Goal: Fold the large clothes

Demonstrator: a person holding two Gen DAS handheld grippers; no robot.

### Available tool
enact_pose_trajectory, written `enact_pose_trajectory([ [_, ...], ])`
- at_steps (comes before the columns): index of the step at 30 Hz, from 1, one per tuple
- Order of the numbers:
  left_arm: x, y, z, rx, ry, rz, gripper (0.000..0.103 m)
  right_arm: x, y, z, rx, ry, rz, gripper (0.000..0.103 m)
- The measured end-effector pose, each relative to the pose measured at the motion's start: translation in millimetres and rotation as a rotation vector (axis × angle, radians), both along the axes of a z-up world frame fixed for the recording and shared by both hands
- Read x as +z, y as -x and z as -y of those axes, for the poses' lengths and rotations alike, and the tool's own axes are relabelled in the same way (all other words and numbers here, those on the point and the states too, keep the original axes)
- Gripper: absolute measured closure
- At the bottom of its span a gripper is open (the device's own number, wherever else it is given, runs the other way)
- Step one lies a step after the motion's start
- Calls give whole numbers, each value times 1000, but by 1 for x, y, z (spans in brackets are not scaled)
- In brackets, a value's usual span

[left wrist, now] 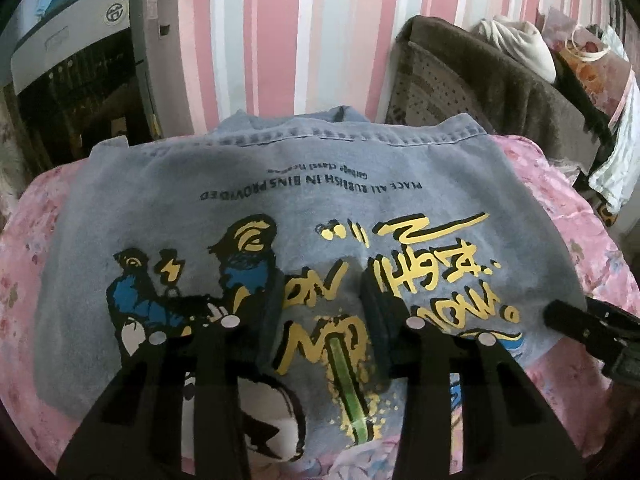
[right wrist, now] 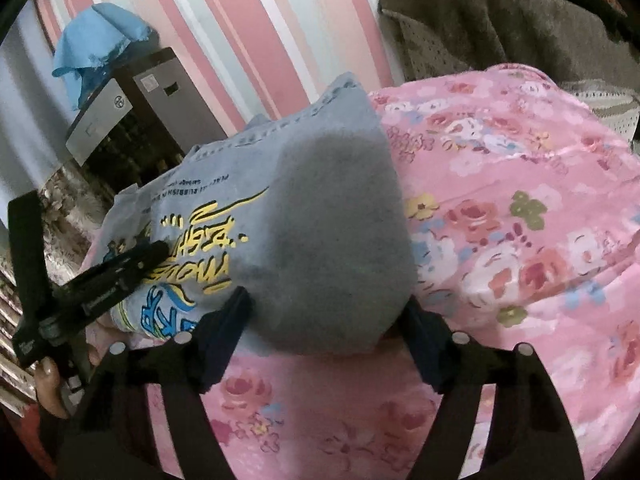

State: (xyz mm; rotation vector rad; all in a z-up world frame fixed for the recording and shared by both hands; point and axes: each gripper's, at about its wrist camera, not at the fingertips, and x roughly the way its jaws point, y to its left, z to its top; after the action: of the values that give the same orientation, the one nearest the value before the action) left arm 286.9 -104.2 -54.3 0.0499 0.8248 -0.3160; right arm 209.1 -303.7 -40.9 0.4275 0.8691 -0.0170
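Beside the folded shirt's (right wrist: 320, 208) right edge, bare bedspread (right wrist: 520, 240) spreads wide.

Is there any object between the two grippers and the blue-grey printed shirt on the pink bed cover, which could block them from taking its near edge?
Nothing visible blocks them. The left gripper stands open right over the printed shirt, and the right gripper stands open around its near corner. Only the flowered bed cover surrounds the shirt.

Left claw (left wrist: 322, 280) angles downward, jaws partly apart. Right claw (right wrist: 326, 312) angles downward too, jaws standing wider; a hand (right wrist: 50, 384) grips the left claw's handle.
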Motion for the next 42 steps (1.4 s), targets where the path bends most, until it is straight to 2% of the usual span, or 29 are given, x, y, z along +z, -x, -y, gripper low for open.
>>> enact_pose_trajectory([
  [5,-1,3,3,1,-25,5,65,-3,-11,6,-33,-73,-7,33],
  [10,-4,4,5,-4,-51,11,65,-3,-22,2,-28,-69,-34,33],
  [12,-5,3,7,-5,-47,8,65,-1,-15,11,-60,-130,-31,33],
  [14,-5,3,7,-4,-48,8,65,-2,-3,15,-79,-150,-32,33],
  [19,-5,3,10,-1,-66,13,65,-2,8,7,-59,-145,-31,32],
  [23,-5,3,10,-1,-66,12,65,-2,-14,-4,-29,-76,-26,33],
  [28,-5,3,10,-1,-66,11,65,-8,-47,-1,-11,-64,-21,52],
  [34,-5,2,11,2,-71,7,65,-6,-60,-9,22,-10,-2,64],
  [39,-4,2,12,4,-74,7,65,10,-55,-19,35,50,32,71],
  [42,-2,2,13,-4,-88,1,65,31,-57,-33,45,111,53,73],
])
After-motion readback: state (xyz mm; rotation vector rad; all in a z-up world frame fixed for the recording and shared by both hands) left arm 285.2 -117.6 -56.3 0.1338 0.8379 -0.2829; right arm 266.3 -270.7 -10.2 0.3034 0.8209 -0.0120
